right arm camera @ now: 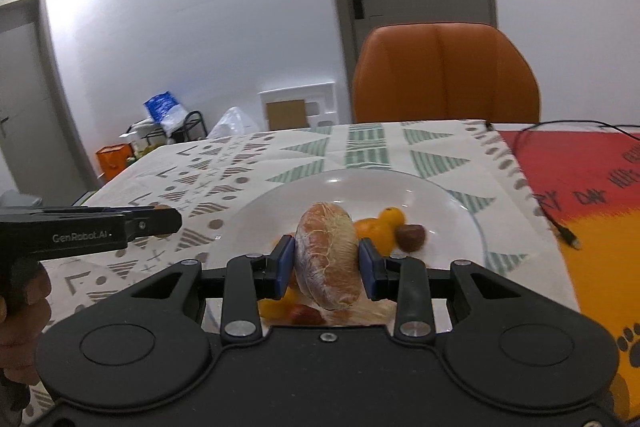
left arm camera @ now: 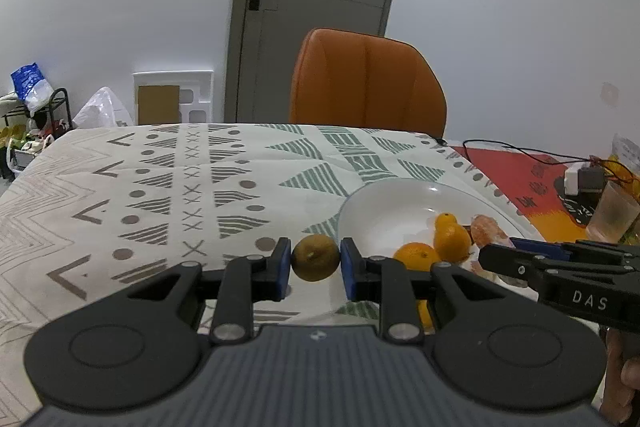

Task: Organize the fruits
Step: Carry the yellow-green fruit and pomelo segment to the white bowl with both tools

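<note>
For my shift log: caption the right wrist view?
Right hand-held gripper shut on a peeled citrus segment above the fruit plate.

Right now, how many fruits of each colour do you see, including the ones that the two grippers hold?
Orange fruits: 3, one partly hidden
Reddish-brown fruits: 2, one partly hidden and blurred
Peeled pinkish citrus piece, in the right gripper: 1
Greenish-brown fruit, in the left gripper: 1
Total: 7
</note>
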`<state>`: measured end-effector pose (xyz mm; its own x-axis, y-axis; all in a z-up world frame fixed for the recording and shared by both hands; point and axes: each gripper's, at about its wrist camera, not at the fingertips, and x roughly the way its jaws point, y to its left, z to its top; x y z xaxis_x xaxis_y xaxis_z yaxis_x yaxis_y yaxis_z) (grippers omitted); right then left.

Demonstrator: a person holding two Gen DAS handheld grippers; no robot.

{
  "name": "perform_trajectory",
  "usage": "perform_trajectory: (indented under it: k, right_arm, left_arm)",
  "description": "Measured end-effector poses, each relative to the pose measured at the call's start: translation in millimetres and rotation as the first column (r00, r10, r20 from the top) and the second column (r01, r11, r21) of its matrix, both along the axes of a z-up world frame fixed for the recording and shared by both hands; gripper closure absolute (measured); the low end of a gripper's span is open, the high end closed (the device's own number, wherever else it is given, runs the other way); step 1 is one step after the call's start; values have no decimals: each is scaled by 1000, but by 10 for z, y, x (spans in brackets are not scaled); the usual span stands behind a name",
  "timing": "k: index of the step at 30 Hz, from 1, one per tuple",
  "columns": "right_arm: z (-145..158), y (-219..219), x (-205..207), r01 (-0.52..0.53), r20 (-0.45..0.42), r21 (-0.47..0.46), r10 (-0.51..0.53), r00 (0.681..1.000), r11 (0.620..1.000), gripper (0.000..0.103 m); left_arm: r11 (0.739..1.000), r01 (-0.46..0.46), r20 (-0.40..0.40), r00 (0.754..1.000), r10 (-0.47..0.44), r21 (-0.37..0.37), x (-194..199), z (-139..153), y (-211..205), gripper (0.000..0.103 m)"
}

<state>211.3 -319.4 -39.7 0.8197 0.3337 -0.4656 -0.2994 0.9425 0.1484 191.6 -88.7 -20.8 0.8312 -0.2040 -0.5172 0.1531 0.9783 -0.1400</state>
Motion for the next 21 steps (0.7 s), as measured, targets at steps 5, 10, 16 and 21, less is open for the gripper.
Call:
perform_trajectory:
  k: [5, 10, 16, 21]
  right_arm:
    - [-38, -122, -1, 36, -5, 7, -36, 999, 999, 70]
    - [-48, -223, -10, 68, -2, 14, -68, 998, 998, 70]
    - [-75, -318, -6, 114, -2, 34, -114, 993, 993, 62]
    - [-64, -350, -33, 114, 7, 42, -114, 993, 993, 61]
  left_arm:
    - [1000, 21, -4, 1000, -21, 10, 38, -6, -124, 78]
    - [999, 40, -3, 999, -40, 19, 57, -6, -231, 78]
    - [998, 61, -4, 998, -61, 31, 96, -15, -357, 78]
    - [997, 72, -2, 997, -72, 36, 125, -12, -447, 78]
